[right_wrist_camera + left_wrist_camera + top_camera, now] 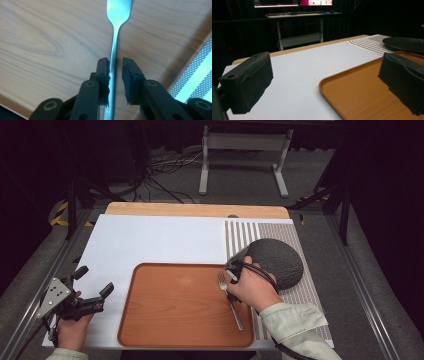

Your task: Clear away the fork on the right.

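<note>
The right gripper (115, 75) sits low over the fork (113, 50), its jaws narrow and straddling the handle: one pad touches the metal, the other stands just off it, so no firm clamp yet. In the high view the person's right hand (252, 287) hides that gripper almost wholly. The fork (231, 301) lies on the orange tray (170, 320), near its right rim; its tines are cut off at the top edge of the right gripper view. Over at the table's left edge, the left gripper (92, 287) hangs wide open, holding nothing, just beside the tray. The dark plate (280, 260) rests on the striped mat (240, 235).
</note>
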{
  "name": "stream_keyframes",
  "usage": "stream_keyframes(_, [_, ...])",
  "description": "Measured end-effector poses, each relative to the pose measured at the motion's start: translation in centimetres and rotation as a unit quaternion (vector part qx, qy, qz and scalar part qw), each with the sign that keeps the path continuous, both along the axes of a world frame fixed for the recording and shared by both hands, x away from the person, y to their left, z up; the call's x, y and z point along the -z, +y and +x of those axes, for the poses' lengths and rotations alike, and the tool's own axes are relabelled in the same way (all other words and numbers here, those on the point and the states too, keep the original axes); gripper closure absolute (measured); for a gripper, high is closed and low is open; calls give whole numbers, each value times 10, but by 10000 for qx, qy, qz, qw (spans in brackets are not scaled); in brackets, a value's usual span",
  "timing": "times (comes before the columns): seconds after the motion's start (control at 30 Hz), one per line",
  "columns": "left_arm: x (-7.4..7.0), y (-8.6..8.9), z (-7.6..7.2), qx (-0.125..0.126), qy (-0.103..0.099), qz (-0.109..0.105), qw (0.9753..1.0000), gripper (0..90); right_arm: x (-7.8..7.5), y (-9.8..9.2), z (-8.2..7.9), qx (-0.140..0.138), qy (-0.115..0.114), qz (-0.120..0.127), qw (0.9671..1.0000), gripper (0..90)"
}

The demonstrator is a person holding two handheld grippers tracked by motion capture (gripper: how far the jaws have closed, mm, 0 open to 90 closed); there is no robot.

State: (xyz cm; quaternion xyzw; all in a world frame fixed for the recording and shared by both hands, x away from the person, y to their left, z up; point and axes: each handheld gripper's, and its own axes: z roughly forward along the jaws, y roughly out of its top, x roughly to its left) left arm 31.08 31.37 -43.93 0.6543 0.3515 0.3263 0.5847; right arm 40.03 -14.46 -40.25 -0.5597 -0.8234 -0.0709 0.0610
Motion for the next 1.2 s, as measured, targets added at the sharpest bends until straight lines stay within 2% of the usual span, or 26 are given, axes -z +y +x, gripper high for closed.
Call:
stream_keyframes(0.1, [0, 0, 0, 0, -6, 8, 10000, 2, -6, -1, -2, -105, -243, 122, 9996, 675])
stream_keyframes(0.17, [0, 0, 0, -2, 1, 7, 10000, 2, -10, -3, -3, -271, -497, 257, 9981, 583])
stream_keyframes(0.27, [0, 0, 0, 1, 3, 8, 10000, 2, -16, -6, -6, -562, -1019, 509, 9919, 426])
stream_keyframes(0.33, [0, 0, 0, 6, 14, 24, 10000, 2, -18, -7, -6, -703, -1352, 695, 9859, 327])
stream_keyframes(0.4, [0, 0, 0, 11, -3, 24, 10000, 2, -21, -8, -6, -837, -1603, 811, 9802, 274])
stream_keyframes(0.43, [0, 0, 0, 8, 9, 29, 10000, 2, -22, -9, -6, -981, -1807, 877, 9747, 234])
stream_keyframes(0.47, [0, 0, 0, 6, 9, 26, 10000, 2, -23, -10, -6, -1099, -1926, 926, 9707, 212])
stream_keyframes(0.5, [0, 0, 0, -3, -6, 13, 10000, 2, -24, -11, -7, -1230, -2103, 994, 9648, 207])
stream_keyframes(0.53, [0, 0, 0, -3, -6, 13, 10000, 2, -24, -11, -7, -1230, -2103, 994, 9648, 207])
stream_keyframes(0.57, [0, 0, 0, -6, -6, 7, 10000, 2, -25, -12, -7, -1359, -2212, 1056, 9599, 205])
stream_keyframes(0.6, [0, 0, 0, -8, 5, 0, 10000, 2, -26, -15, -8, -1618, -2379, 1226, 9499, 197])
stream_keyframes(0.63, [0, 0, 0, -7, 7, 6, 10000, 2, -26, -15, -7, -1807, -2474, 1312, 9428, 201])
stream_keyframes(0.67, [0, 0, 0, -7, 7, 6, 10000, 2, -26, -15, -7, -1807, -2474, 1312, 9428, 201])
stream_keyframes(0.7, [0, 0, 0, 0, 19, 19, 10000, 2, -25, -17, -7, -1946, -2514, 1389, 9379, 207])
stream_keyframes(0.77, [0, -1, 0, 10, 12, 25, 10000, 2, -24, -17, -6, -2191, -2718, 1485, 9252, 238])
stream_keyframes(0.87, [0, -1, 0, 9, 14, 20, 10000, 2, -21, -16, -6, -2463, -2833, 1661, 9119, 281])
stream_keyframes(0.9, [0, -1, 0, -2, 9, 15, 10000, 2, -19, -15, -6, -2581, -2880, 1709, 9062, 282])
stream_keyframes(0.93, [0, -1, 0, -3, 9, 13, 10000, 2, -16, -14, -5, -2778, -2967, 1766, 8965, 303])
stream_keyframes(0.97, [0, 0, 0, 1, 17, 18, 10000, 2, -14, -13, -5, -2839, -3003, 1789, 8929, 324])
stream_keyframes(1.0, [0, -1, 0, 3, 17, 17, 10000, 2, -11, -12, -4, -3034, -3092, 1773, 8837, 326])
stream_keyframes(1.03, [0, -1, 0, 3, 17, 17, 10000, 2, -11, -12, -4, -3034, -3092, 1773, 8837, 326])
stream_keyframes(1.1, [0, -1, 0, 3, 10, 10, 10000, 2, -5, -9, -3, -3303, -3260, 1644, 8704, 340])
stream_keyframes(1.17, [0, -1, -1, 3, 3, 7, 10000, 2, 0, -7, -2, -3412, -3264, 1632, 8663, 417])
stream_keyframes(1.2, [0, -1, 0, 6, -1, 8, 10000, 2, 3, -6, -1, -3429, -3204, 1656, 8674, 458])
